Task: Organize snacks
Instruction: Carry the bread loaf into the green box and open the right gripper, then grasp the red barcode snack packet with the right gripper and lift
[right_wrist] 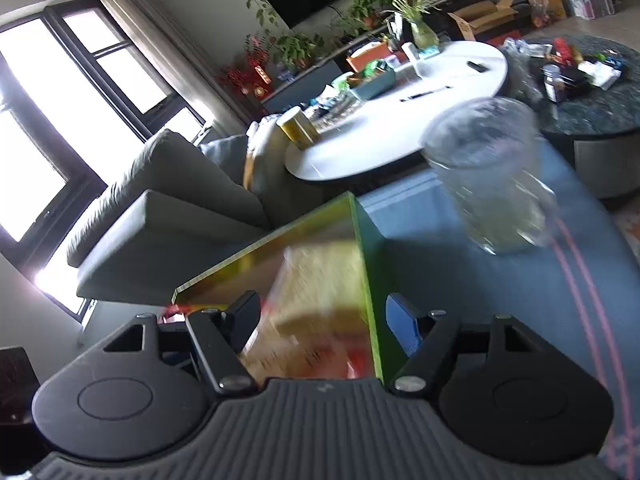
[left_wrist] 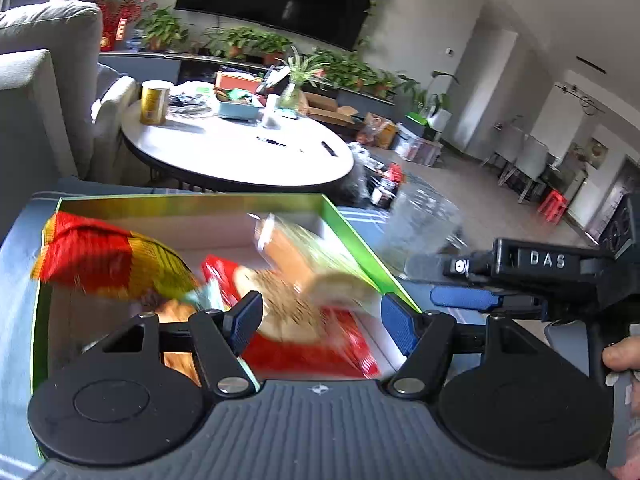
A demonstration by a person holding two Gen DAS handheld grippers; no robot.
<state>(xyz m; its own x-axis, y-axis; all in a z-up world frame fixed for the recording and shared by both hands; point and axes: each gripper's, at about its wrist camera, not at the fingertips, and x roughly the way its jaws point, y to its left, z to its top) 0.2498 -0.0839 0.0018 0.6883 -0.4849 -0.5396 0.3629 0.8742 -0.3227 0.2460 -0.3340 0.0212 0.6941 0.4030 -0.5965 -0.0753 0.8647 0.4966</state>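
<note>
Between the fingers of the left gripper (left_wrist: pixel 320 322) a blurred red snack packet (left_wrist: pixel 316 344) is seen lying in the green-rimmed box (left_wrist: pixel 192 200); the jaws stand well apart and nothing is pressed by them. Ahead of the left finger a red and yellow bag (left_wrist: pixel 108 258) rests inside the box, and a clear-wrapped biscuit pack (left_wrist: pixel 296 248) is smeared by motion just beyond the fingertips, so whether it has landed cannot be told. The right gripper (right_wrist: pixel 322 320) is parted over the box's right wall, with nothing held.

A risk is judged from the green wall: it lies close beside the right finger of each gripper and could be struck and the box pushed askew. The empty clear jar (right_wrist: pixel 490 176), standing beyond the right finger on the blue cloth (right_wrist: pixel 420 224), could be toppled by a sideways sweep.

Open room is left above the box and on the cloth between box and jar.
</note>
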